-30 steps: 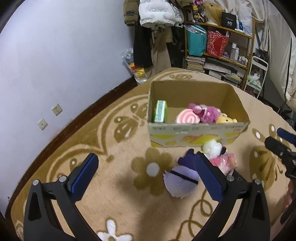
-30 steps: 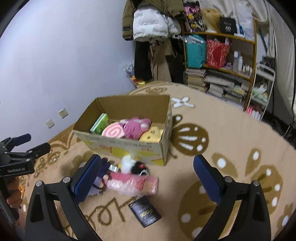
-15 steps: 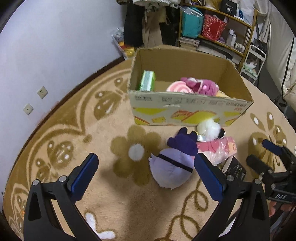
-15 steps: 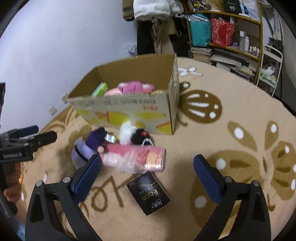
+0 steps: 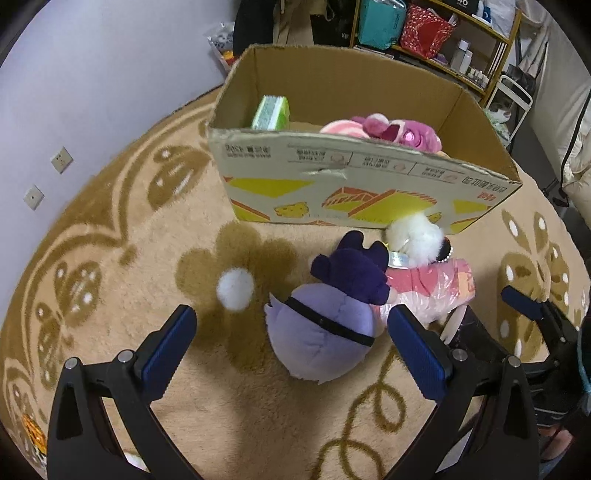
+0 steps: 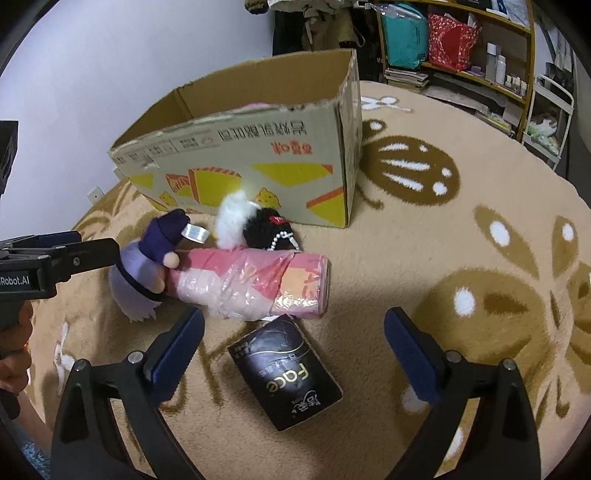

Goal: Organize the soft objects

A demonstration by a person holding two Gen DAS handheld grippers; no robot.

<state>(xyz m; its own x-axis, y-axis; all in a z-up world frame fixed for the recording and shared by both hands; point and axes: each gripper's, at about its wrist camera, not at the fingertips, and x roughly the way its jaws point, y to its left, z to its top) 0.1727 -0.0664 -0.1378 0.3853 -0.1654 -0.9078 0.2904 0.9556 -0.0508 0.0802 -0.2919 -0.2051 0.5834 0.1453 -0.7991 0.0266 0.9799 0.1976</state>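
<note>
L gripper: jaws spread wide, holding nothing; the purple plush lies on the rug between its blue pads, nearer the right one, not touched. R gripper: jaws also spread, empty, over a black packet lying flat on the rug. Just beyond the packet, touching its far edge, lies a pink plastic-wrapped roll on its side; its left end meets the purple plush. A white-and-black furry toy sits on the far side of the roll, close to the cardboard box, w/ a small silver ring-shaped item to its left. Box is open-topped; inside are a green pack at left and pink plush at right. Shelving w/ bags and bottles stands far right.
</note>
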